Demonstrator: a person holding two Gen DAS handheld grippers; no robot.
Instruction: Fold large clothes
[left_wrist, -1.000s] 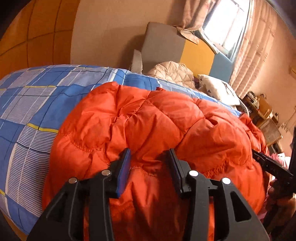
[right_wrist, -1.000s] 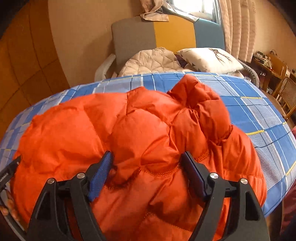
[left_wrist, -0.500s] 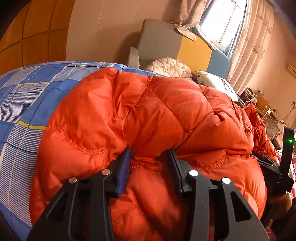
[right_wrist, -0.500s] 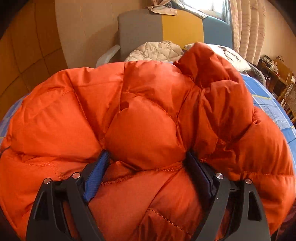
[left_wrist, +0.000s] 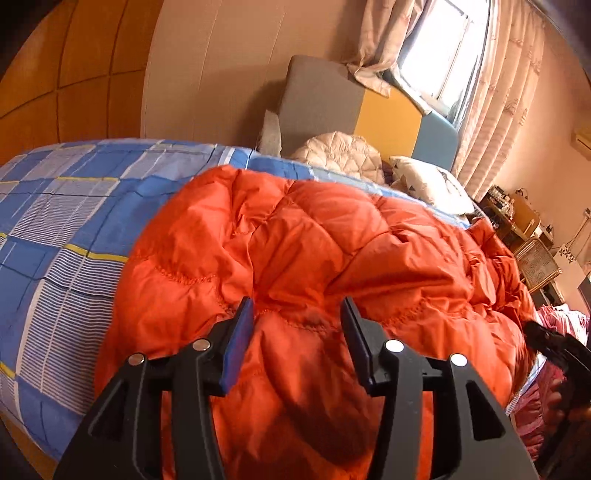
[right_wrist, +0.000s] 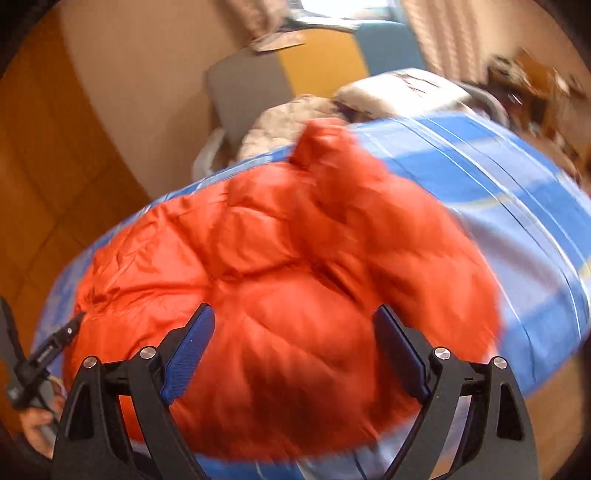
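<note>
A puffy orange quilted jacket (left_wrist: 314, 251) lies heaped on the blue checked bed sheet (left_wrist: 66, 221). My left gripper (left_wrist: 297, 317) sits at the jacket's near edge with a stitched hem still pinched between its pads, and its jaws are opening. In the blurred right wrist view the same jacket (right_wrist: 295, 258) lies on the sheet (right_wrist: 517, 206). My right gripper (right_wrist: 295, 325) hovers over its near edge with jaws spread wide and still opening. The pads stand clear of the fabric beneath them.
At the head of the bed are a grey, yellow and blue headboard (left_wrist: 369, 107), a cream quilted bundle (left_wrist: 336, 155) and a white pillow (left_wrist: 428, 181). Curtains (left_wrist: 498, 92) and wooden furniture (left_wrist: 517, 214) line the right side. Pink cloth (left_wrist: 561, 321) lies at the far right.
The jacket, raised and bulging close to both cameras half a second ago, has sunk back onto the bed. The right gripper's jaws have widened off the fabric, and its view has rolled and shifted.
</note>
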